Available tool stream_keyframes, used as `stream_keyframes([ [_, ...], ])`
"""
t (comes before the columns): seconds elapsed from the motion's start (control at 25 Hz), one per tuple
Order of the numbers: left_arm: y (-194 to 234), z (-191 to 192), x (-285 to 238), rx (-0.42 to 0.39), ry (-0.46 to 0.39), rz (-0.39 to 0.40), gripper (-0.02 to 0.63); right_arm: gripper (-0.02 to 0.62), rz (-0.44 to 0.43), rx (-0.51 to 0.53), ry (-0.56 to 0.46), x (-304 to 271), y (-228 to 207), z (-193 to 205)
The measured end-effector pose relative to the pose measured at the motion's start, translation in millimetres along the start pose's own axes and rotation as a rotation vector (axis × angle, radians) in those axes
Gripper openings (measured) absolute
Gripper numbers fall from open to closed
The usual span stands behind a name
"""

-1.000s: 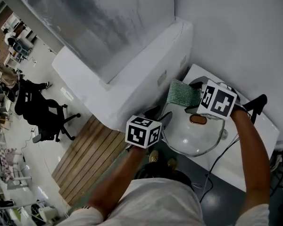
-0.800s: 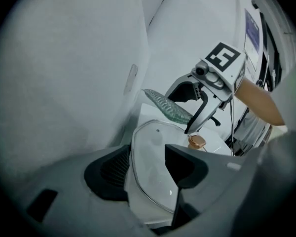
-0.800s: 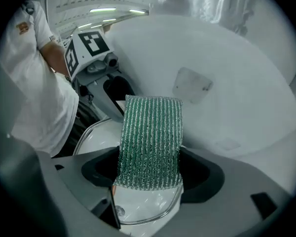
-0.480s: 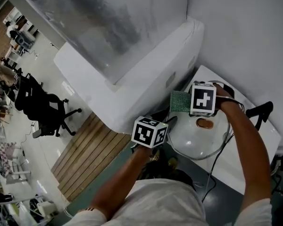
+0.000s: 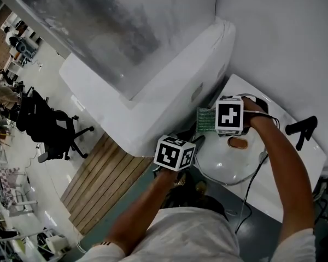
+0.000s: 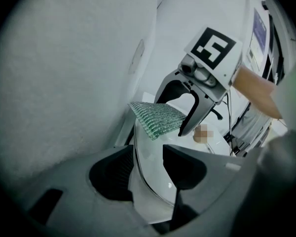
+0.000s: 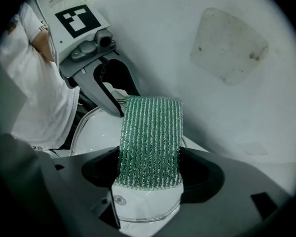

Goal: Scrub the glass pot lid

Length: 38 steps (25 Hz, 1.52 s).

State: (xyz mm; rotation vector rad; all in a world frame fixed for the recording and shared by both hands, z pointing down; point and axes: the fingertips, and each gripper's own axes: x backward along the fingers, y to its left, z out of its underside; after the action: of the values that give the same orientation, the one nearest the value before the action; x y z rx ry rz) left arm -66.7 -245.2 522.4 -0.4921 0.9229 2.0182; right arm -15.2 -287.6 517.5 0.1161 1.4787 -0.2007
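The glass pot lid lies dome up on the white table, its brown knob on top. My right gripper points down and is shut on a green scrub pad. The pad hangs over the lid's far edge. My left gripper reaches in from the near left, and the lid's rim runs between its jaws. They have just been closing but still stand wide, with the pads not pressing. In the left gripper view the right gripper holds the pad above the lid.
A white wall rises close behind the table. A large white housing stands to its left. A black clamp sits at the table's right, and a cable hangs over the front edge. Wooden flooring and an office chair lie far left.
The right gripper has tipped to point down and has sunk with the pad towards the lid's far edge. The left gripper has dropped a little to the lid's rim.
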Motion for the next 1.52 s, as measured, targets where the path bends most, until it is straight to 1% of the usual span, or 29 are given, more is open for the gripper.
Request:
stream_keyframes([
  [0.2, -0.7, -0.1, 0.1, 0.008, -0.001, 0.013, 0.184, 0.348, -0.037, -0.064, -0.045, -0.8, -2.3, 1.8],
  [0.36, 0.2, 0.6, -1.0, 0.007, -0.006, 0.014, 0.184, 0.348, -0.027, -0.172, -0.085, 0.2, -9.7, 17.4],
  [0.48, 0.3, -0.1, 0.7, 0.009, -0.008, 0.016, 0.184, 0.348, -0.017, -0.308, -0.123, 6.4, -16.7, 36.4],
  [0.64, 0.5, 0.9, -0.3, 0.01, -0.01, 0.022, 0.184, 0.348, -0.02, -0.552, -0.194, 10.1, -22.9, 68.2],
  [0.76, 0.6, 1.0, 0.3, 0.013, -0.014, 0.023, 0.184, 0.348, -0.006, -0.703, -0.214, 9.1, -24.9, 93.7],
  [0.88, 1.3, 0.9, 0.3, 0.023, -0.018, 0.026, 0.184, 0.348, 0.0, -0.815, -0.238, 5.7, -23.9, 112.2],
  [1.08, 1.9, 0.9, 0.2, 0.04, -0.028, 0.03, 0.183, 0.348, 0.004, -0.968, -0.335, 4.2, -23.9, 126.3],
  [1.16, 1.4, 1.0, 0.1, 0.035, -0.03, 0.025, 0.183, 0.348, 0.028, -0.987, -0.37, 9.7, -24.4, 127.1],
  [1.24, 1.5, 0.5, 0.4, 0.027, -0.033, 0.021, 0.183, 0.348, 0.062, -0.956, -0.384, 21.3, -23.4, 121.2],
  [1.32, 1.6, 0.1, 0.6, 0.022, -0.034, 0.017, 0.183, 0.348, 0.102, -0.878, -0.362, 35.5, -19.3, 109.9],
  [1.4, 1.6, 0.2, 0.6, 0.018, -0.036, 0.015, 0.183, 0.348, 0.14, -0.779, -0.323, 49.0, -12.4, 93.9],
  [1.52, 1.7, 0.3, 0.4, 0.015, -0.038, 0.013, 0.183, 0.348, 0.169, -0.641, -0.274, 63.8, 0.7, 64.0],
])
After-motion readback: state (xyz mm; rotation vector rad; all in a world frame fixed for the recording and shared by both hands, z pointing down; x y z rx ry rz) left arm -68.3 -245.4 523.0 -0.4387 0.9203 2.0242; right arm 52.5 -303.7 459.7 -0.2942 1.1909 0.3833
